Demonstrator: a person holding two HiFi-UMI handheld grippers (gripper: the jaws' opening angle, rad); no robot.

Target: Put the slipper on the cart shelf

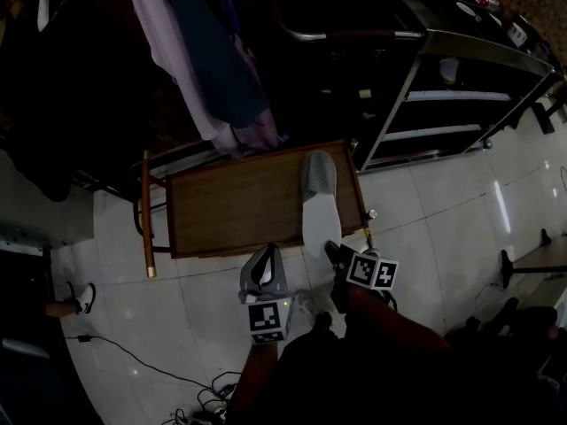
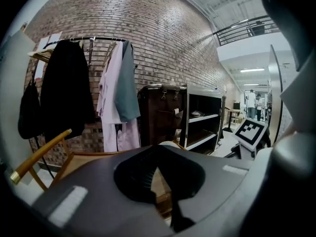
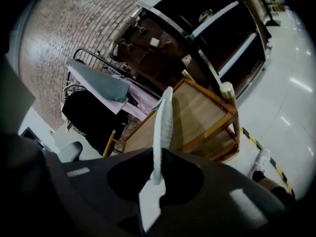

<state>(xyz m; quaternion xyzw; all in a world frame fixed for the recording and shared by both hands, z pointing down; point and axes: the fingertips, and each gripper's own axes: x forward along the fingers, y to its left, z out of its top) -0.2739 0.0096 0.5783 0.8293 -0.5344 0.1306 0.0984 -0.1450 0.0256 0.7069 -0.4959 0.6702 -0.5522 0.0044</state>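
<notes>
The grasp seems to be in hand: the pale grey fabric slipper [image 1: 317, 202], laid on the brown wooden cart's top [image 1: 230, 211] at frame centre, is pinched at its heel by the right hand-held gripper [image 1: 334, 255], the left hand-held gripper [image 1: 264, 274] being closed empty, so a careful lift toward the lower shelf [image 3: 224, 144] is probably called for next.

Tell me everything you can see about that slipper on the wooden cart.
The slipper is pale, grey at its far end and whiter toward its near end, with a thin, finely ribbed edge. It lies lengthwise along the right side of the cart's wooden top shelf. Its near end juts past the shelf's front edge. There the right gripper has its jaws closed on it. Nothing else touches it.
</notes>
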